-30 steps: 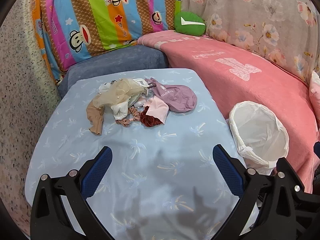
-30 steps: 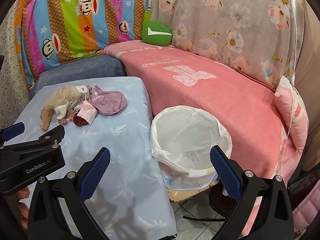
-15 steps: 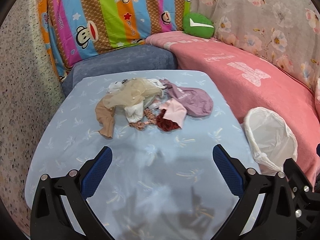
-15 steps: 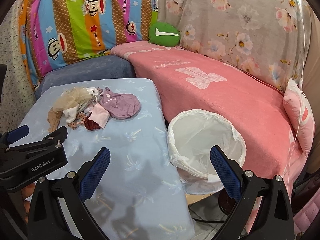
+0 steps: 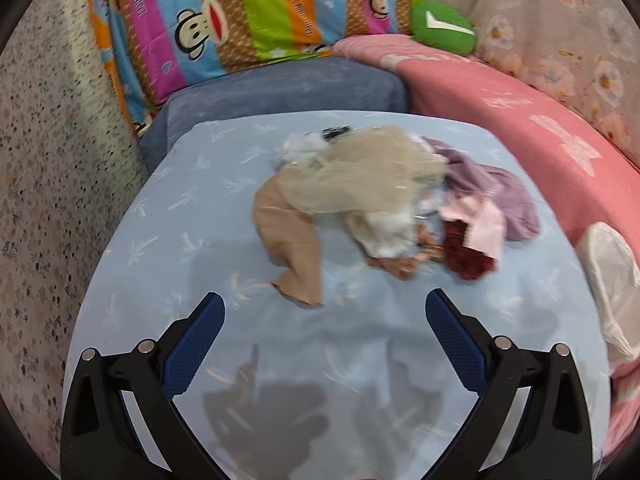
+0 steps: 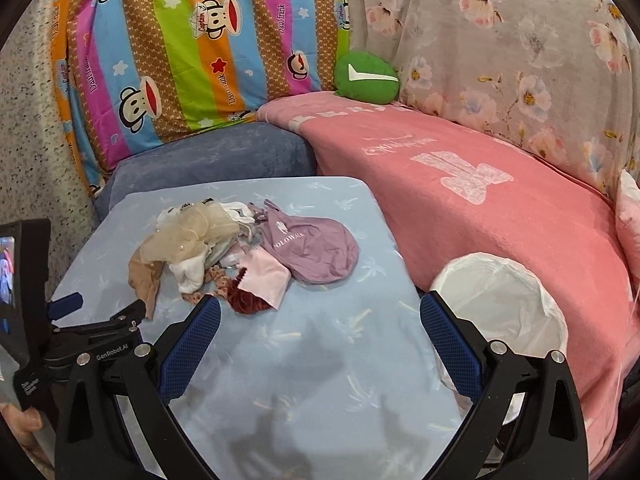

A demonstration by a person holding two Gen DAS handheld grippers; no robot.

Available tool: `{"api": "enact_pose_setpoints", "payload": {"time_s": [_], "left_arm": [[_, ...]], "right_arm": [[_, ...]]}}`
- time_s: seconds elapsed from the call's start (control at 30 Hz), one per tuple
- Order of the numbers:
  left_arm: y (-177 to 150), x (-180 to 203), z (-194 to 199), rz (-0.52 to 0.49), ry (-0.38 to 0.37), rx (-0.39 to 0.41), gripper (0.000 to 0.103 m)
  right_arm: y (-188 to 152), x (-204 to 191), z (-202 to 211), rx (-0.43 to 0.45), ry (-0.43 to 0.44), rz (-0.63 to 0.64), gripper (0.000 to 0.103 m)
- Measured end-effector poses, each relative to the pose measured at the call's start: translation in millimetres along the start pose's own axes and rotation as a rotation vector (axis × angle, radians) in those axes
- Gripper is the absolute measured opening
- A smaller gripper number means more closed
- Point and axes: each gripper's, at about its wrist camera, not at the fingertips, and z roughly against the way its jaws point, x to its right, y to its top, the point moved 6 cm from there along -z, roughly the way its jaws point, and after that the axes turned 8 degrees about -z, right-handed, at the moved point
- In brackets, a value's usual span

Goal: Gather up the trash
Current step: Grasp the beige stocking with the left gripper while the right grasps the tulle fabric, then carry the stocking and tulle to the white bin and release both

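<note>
Trash pile (image 5: 384,208) lies tangled mid-worktop (image 5: 168,248); bin (image 6: 500,308) stands beside its right edge. Left claw (image 5: 324,328) and right claw (image 6: 320,330) are held spread, empty. Risk: one snagged stocking (image 5: 296,248) may drag neighbouring scraps off.

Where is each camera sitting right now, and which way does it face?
Left wrist: on the left tool, open, low over the blue table, facing the cloth pile.
Right wrist: on the right tool, open, facing the table and lined bin; left tool at left.
Shared: pile, bin, green cushion.
</note>
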Motion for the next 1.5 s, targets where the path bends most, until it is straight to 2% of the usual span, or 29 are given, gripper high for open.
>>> {"api": "enact_pose_setpoints", "payload": {"time_s": [0.1,0.27,0.33,0.43,0.47,0.53,0.57,0.67,0.7,0.77,0.83,0.87,0.9,1.0,1.23,1.5], "left_arm": [[2.6,-21.6,-23.8,0.049,-0.007,-0.030,0.096],[7.2,-34.4,-55.6,0.085,-0.054,-0.056,0.096],[8.3,-36.8,-65.0,0.096,-0.072,-0.064,0.093],[11.6,-41.3,-77.3,0.119,-0.116,-0.075,0.084],[12.0,-42.7,-79.6,0.128,-0.130,-0.076,0.078],[13.3,-43.1,-83.4,0.137,-0.146,-0.079,0.070],[14.0,-43.9,-85.1,0.142,-0.153,-0.079,0.063],[11.4,-45.1,-87.8,0.152,-0.193,-0.090,0.048],[10.5,-45.9,-88.6,0.154,-0.207,-0.092,0.039],[10.5,-48.2,-91.1,0.157,-0.220,-0.095,0.030],[11.0,-49.0,-89.6,0.156,-0.239,-0.089,0.019],[11.7,-49.6,-89.3,0.159,-0.252,-0.090,0.013],[12.1,-49.6,-88.3,0.161,-0.260,-0.089,0.009],[16.5,-49.5,-80.8,0.151,-0.248,-0.069,0.004],[43.3,-41.0,-42.0,0.123,-0.242,0.009,0.003],[78.4,0.1,20.5,0.037,-0.270,0.128,0.003]], "right_arm": [[11.8,-24.6,-21.5,-0.004,0.041,-0.001,0.097],[25.7,-68.2,-62.6,-0.025,0.092,0.015,0.097],[28.5,-84.6,-78.6,-0.045,0.118,0.017,0.097],[31.0,-107.5,-103.5,-0.067,0.143,0.021,0.097],[30.8,-114.5,-112.7,-0.075,0.147,0.024,0.096],[29.4,-125.2,-128.5,-0.098,0.154,0.026,0.090],[27.7,-131.4,-138.0,-0.117,0.165,0.027,0.088],[20.3,-143.7,-160.8,-0.164,0.183,0.031,0.074],[17.1,-148.1,-168.3,-0.179,0.187,0.038,0.067],[9.3,-155.5,-180.8,-0.212,0.196,0.054,0.053],[1.5,-158.6,-187.7,-0.246,0.215,0.058,0.025],[-0.5,-159.9,-188.4,-0.251,0.220,0.056,0.020],[-0.2,-160.5,-186.1,-0.245,0.223,0.054,0.010],[7.7,-157.7,-173.6,-0.208,0.234,0.053,0.004],[53.8,-132.1,-122.9,-0.082,0.242,0.008,0.003],[103.6,-69.6,-54.8,0.060,0.223,-0.063,0.003]]}}
